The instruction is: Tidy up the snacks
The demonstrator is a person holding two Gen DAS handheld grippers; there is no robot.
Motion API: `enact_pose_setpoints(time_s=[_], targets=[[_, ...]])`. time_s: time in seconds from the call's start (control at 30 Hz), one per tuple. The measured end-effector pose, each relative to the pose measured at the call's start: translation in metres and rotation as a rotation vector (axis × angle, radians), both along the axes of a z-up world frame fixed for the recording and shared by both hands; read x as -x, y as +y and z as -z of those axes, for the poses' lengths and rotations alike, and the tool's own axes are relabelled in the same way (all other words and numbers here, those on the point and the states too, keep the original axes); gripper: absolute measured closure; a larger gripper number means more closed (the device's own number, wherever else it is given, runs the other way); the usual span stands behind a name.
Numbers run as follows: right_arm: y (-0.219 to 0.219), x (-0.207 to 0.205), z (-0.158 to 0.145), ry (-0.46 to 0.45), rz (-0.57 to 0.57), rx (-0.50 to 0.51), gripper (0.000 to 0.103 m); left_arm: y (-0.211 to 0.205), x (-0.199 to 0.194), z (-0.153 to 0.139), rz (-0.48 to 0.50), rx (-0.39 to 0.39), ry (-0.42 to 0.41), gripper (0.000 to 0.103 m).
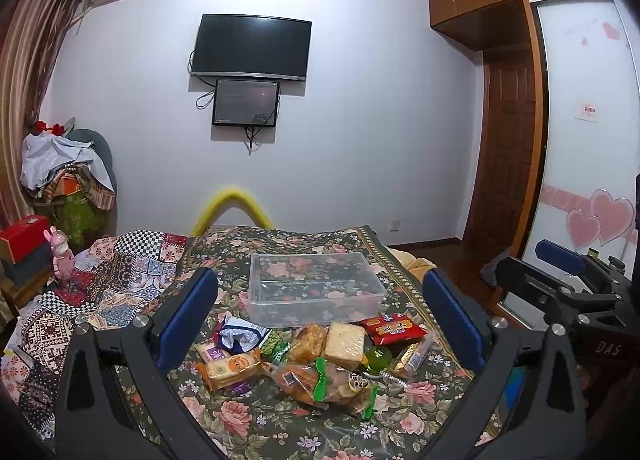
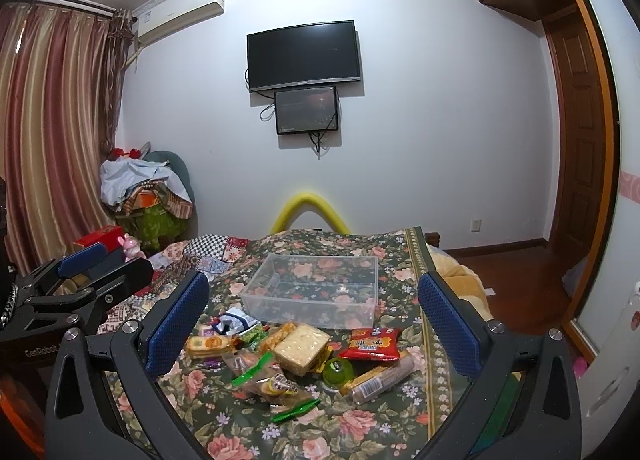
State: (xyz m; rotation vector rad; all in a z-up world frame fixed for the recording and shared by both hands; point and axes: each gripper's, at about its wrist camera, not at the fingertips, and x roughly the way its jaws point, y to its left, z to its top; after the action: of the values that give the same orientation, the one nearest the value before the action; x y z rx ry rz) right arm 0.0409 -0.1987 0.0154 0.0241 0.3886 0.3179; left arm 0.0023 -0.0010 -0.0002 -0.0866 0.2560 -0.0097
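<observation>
Both grippers hang spread wide and empty over a flower-patterned bed (image 1: 256, 420), nothing yet lifted; the snacks (image 1: 312, 356) lie heaped at twelve o'clock just ahead of the left gripper (image 1: 320, 316) and likewise dead ahead of the right gripper (image 2: 314, 318), with the clear plastic box (image 1: 316, 288) empty and touching the pile's far edge, its long axis running nine to three; the tube-shaped packet (image 2: 380, 376) slants from seven toward one o'clock, closest to the right gripper's side, while the orange-wrapped biscuit pack (image 1: 230, 368) sits at ten o'clock, nearer the left; the red packet (image 2: 374, 344) rests just before the box; the soft quilt may let packs sink under a grasp; beyond, a wall-mounted television (image 1: 250, 46), striped curtains (image 2: 52, 132) and a wooden door (image 1: 508, 148) frame the bedroom.
</observation>
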Motion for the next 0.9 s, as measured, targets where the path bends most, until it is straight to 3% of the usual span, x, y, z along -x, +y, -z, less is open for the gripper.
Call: enact_pose_setpoints(time_s=[0.9], targets=[[0.0001,0.0001,0.0006,0.003,0.001,-0.003,0.0,0.0001,0.0015,0.0002,0.012,0.004,0.005,0.0]])
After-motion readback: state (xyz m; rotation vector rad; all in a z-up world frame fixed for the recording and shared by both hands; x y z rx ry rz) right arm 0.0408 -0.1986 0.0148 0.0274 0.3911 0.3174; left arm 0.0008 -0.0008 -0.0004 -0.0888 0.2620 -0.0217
